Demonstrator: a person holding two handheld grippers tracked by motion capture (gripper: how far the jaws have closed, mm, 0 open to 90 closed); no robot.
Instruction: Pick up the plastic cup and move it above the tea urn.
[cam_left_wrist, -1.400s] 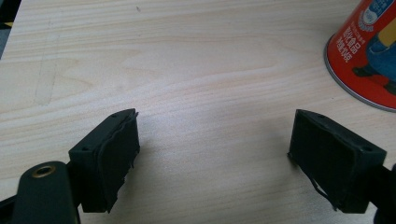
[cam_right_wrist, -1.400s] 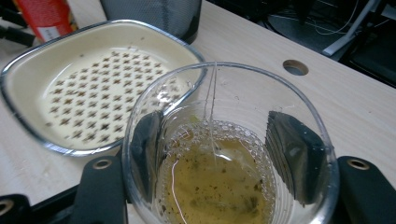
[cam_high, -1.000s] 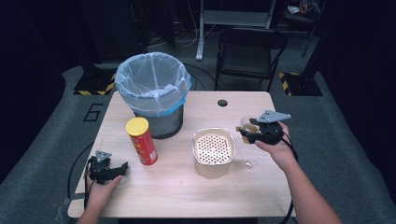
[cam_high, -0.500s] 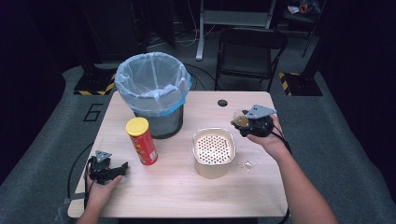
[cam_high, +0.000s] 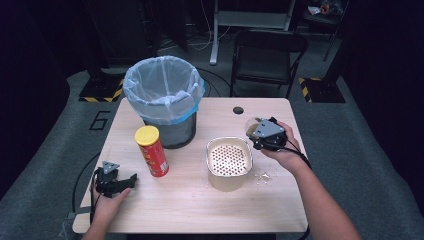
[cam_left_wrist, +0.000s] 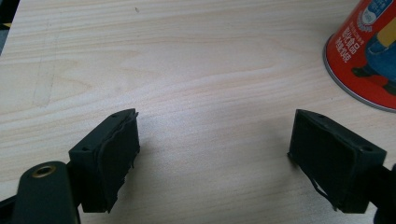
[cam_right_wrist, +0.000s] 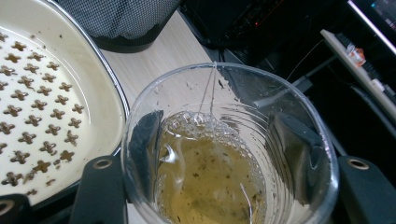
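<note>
My right gripper (cam_high: 263, 133) pinches a clear plastic cup (cam_right_wrist: 229, 149) of murky yellowish liquid between its jaws, raised just beside the far right edge of the strainer tub (cam_high: 229, 160). My left gripper (cam_high: 114, 181) rests on the table (cam_high: 200, 210) near the red can (cam_high: 151, 151), jaws spread wide around nothing.

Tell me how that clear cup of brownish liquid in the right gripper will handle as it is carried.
The cup looks like thin ribbed plastic, so the right gripper could probably dent it. The liquid stands well below the rim, so it likely sloshes before spilling. Wet walls may be slippery.
</note>
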